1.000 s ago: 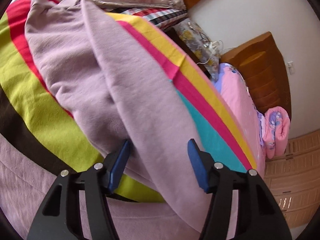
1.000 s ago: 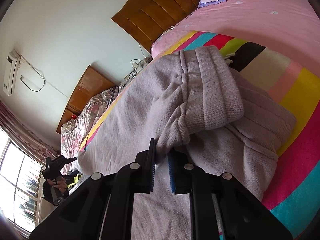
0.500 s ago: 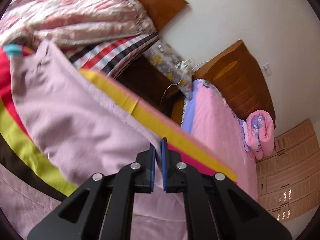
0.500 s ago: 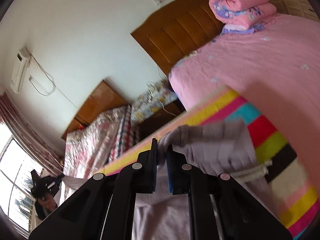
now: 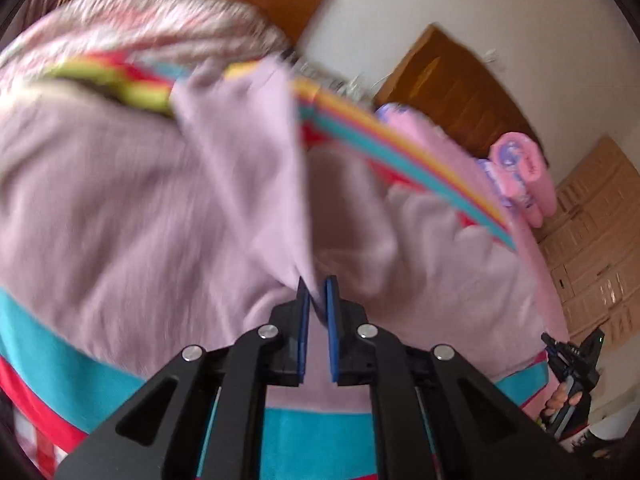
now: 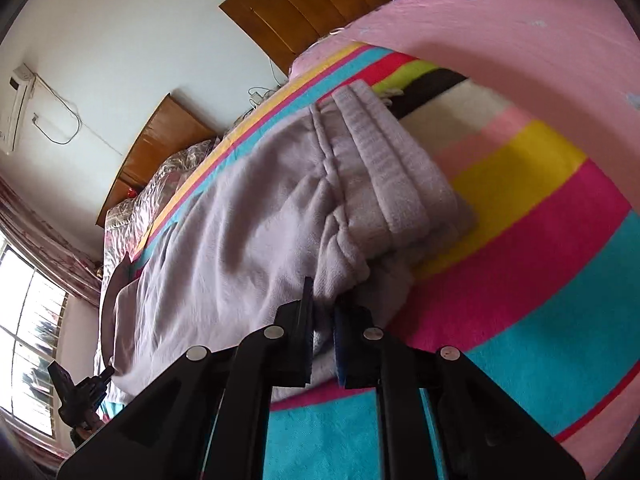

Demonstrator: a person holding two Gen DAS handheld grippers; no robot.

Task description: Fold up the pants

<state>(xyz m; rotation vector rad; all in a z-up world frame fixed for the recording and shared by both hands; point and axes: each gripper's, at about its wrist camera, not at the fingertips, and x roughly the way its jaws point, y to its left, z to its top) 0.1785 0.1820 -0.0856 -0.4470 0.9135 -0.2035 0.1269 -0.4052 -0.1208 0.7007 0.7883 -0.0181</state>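
Note:
The lilac fleece pants point(image 6: 248, 216) lie stretched out on a bright striped blanket point(image 6: 560, 280) on a bed. Their ribbed waistband point(image 6: 396, 164) is at the far end in the right wrist view. My right gripper point(image 6: 322, 312) is shut on the pants fabric near the waist. My left gripper point(image 5: 316, 300) is shut on a pinch of the pants point(image 5: 132, 208) at the leg end; this view is blurred by motion. Each gripper shows small in the other's view: the right one point(image 5: 576, 368), the left one point(image 6: 80, 396).
A pink bed point(image 6: 500, 28) with a wooden headboard point(image 6: 304, 4) stands beyond the blanket, with a rolled pink quilt point(image 5: 524, 172) on it. A second bed with a floral quilt point(image 5: 132, 24), a wardrobe point(image 5: 592, 236) and a window point(image 6: 28, 344) are around.
My left gripper has shut on the pants leg and swung it over. My right gripper, shut on the waist fabric, lifted it and has lowered it back onto the blanket.

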